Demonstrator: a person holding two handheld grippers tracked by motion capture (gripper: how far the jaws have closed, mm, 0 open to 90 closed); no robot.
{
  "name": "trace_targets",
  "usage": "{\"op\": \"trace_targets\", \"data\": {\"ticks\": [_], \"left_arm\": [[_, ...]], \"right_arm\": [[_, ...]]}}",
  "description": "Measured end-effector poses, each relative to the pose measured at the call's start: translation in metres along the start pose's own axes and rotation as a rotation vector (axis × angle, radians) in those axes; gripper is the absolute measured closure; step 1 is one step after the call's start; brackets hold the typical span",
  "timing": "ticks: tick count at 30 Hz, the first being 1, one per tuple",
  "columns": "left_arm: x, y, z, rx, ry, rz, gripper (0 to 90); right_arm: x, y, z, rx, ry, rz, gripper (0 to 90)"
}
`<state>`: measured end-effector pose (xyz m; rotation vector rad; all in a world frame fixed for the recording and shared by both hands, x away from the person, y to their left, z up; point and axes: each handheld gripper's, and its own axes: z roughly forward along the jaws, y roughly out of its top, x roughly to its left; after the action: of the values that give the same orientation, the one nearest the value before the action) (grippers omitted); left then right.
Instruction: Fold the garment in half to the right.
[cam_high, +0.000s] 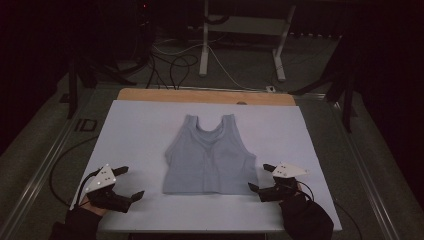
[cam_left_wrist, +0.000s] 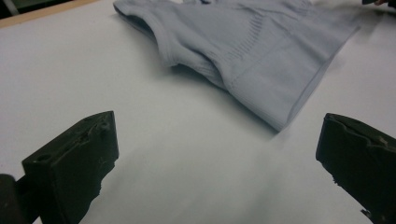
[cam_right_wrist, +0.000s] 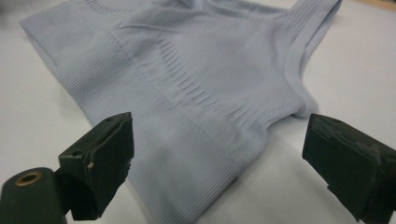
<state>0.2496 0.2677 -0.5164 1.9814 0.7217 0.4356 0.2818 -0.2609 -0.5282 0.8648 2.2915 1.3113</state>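
A pale blue ribbed tank top (cam_high: 210, 157) lies flat in the middle of the white table cover (cam_high: 140, 130), straps toward the far side. My left gripper (cam_high: 129, 182) stands open near the front left, a hand's width from the top's lower left corner (cam_left_wrist: 280, 123). Its jaws frame bare cover in the left gripper view, with nothing between them. My right gripper (cam_high: 260, 177) stands open at the top's lower right corner. In the right gripper view the hem corner (cam_right_wrist: 210, 186) lies between the wide-apart jaws, untouched by them.
The wooden table edge (cam_high: 205, 96) shows beyond the white cover. White desk legs (cam_high: 204, 45) and loose cables (cam_high: 175, 65) stand on the dark floor behind. Metal rails (cam_high: 45, 170) run along both sides of the table.
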Motion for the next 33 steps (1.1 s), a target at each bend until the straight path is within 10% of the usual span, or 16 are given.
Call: {"op": "trace_targets", "data": {"ticks": [33], "left_arm": [[-0.0029,0.0055,-0.0008,0.005,-0.040,0.000,0.3]], "right_arm": [[0.0018,-0.0006,0.0018,0.047,0.017,-0.037,9.0]]}}
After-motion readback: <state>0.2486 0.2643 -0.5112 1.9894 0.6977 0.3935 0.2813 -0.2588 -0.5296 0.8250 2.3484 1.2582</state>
